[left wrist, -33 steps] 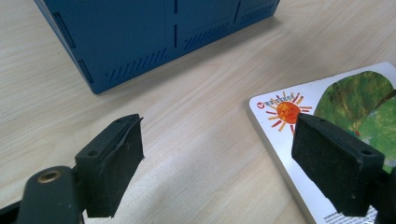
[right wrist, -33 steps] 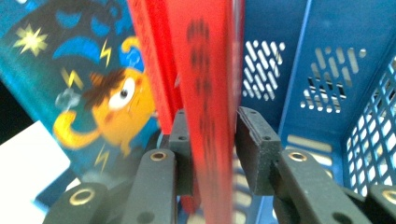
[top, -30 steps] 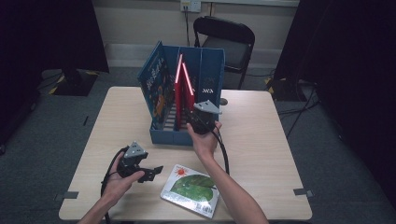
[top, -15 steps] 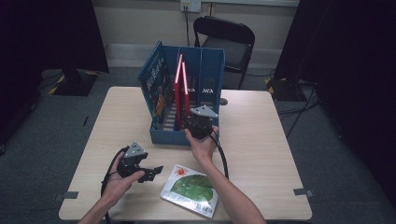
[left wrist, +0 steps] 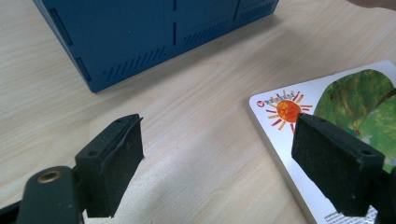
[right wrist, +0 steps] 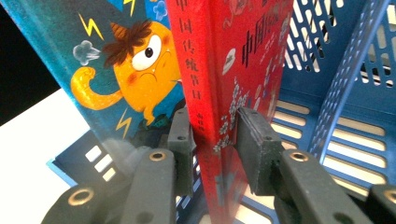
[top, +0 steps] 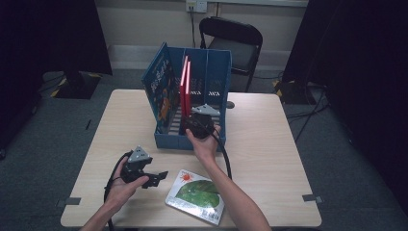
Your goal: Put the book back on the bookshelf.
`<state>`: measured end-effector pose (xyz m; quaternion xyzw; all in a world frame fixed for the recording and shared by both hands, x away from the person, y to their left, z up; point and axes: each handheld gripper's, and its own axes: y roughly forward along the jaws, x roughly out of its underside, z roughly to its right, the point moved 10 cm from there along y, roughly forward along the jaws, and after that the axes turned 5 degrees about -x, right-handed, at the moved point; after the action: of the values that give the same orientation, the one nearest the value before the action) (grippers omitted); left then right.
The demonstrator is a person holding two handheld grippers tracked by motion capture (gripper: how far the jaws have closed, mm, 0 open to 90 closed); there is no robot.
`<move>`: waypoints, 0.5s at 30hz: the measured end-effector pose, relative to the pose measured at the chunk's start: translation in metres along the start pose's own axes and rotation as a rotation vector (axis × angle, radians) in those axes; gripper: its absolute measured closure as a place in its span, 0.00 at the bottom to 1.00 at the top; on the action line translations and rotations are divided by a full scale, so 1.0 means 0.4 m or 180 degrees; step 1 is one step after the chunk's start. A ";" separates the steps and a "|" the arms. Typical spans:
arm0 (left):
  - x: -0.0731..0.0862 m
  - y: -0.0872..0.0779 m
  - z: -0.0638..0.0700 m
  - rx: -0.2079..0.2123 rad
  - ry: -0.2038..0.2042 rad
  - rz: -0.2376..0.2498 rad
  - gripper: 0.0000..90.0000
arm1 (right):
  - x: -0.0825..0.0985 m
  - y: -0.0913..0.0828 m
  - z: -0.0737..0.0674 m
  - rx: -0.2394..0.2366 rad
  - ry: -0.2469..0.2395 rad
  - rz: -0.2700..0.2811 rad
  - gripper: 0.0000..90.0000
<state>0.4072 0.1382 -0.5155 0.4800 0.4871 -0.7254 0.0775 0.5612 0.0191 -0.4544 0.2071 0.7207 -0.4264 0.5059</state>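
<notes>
A red book [top: 184, 82] stands nearly upright in the blue file rack [top: 214, 72] at the table's back middle. My right gripper [top: 193, 121] reaches into the rack from the front. In the right gripper view its two pads press both sides of the red book [right wrist: 219, 70] low on the spine, so the right gripper [right wrist: 212, 135] is shut on it. A blue book with an orange cartoon figure [right wrist: 116, 70] leans just left of it. My left gripper [top: 156, 179] rests open near the front left, and its jaws [left wrist: 219, 158] hold nothing. A white picture book [left wrist: 350, 98] lies flat beside it.
The picture book with a green leaf and a sun [top: 197, 195] lies at the front middle of the wooden table [top: 274, 144]. A black chair [top: 231, 38] stands behind the table. The rack's blue wall [left wrist: 140, 37] is ahead of the left gripper.
My right gripper has shifted slightly left with the red book, which now stands more upright in the rack. The left gripper has stayed where it was.
</notes>
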 end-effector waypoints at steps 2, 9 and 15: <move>0.000 0.000 -0.001 -0.0009 0.0005 -0.0001 0.18 | 0.000 0.000 -0.003 -0.0046 0.0042 -0.0021 0.75; 0.000 0.000 -0.001 -0.0016 0.0006 -0.0004 0.18 | -0.006 0.012 -0.012 -0.0094 -0.0036 -0.0095 0.74; 0.001 0.000 -0.005 -0.0030 0.0002 -0.0007 0.18 | -0.022 0.032 0.008 -0.0142 -0.0062 -0.0138 0.74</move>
<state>0.4082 0.1399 -0.5160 0.4793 0.4912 -0.7230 0.0788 0.5758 0.0247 -0.4519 0.1759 0.7293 -0.4231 0.5081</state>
